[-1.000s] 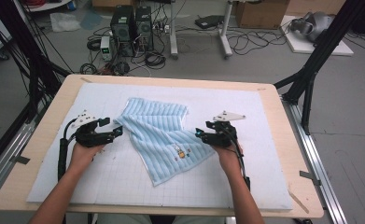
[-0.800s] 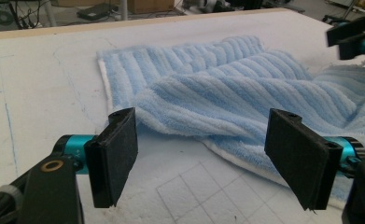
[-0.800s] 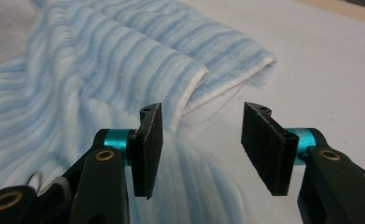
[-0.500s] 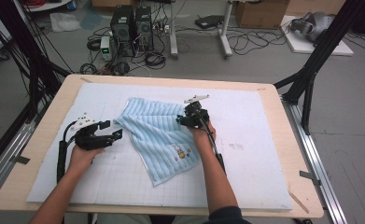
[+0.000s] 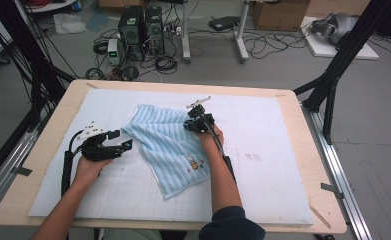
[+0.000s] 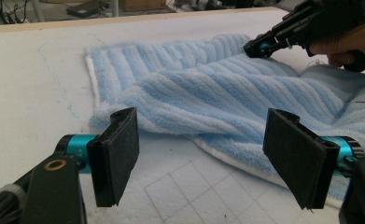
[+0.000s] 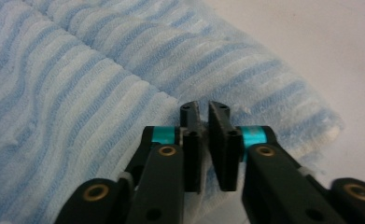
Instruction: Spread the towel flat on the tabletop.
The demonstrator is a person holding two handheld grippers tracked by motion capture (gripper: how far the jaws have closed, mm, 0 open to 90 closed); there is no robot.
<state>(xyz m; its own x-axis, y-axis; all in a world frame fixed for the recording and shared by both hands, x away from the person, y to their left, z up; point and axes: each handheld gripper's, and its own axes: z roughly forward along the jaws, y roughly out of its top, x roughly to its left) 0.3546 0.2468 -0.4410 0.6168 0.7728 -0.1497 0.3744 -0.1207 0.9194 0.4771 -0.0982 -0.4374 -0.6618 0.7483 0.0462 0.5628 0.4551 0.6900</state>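
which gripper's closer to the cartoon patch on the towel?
Right. The right gripper sits on the towel beyond the patch, jaws nearly shut. The left gripper is open, off the towel's left edge.

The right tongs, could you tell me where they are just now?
In the high view, the right tongs sit at the far right corner of the blue towel, mid-table on the white mat.

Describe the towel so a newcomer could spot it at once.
On the white mat covering the wooden table, look at the middle, between the two grippers. The towel lies there rumpled: pale blue, ribbed with stripes, a small picture near its near edge, the only cloth there.
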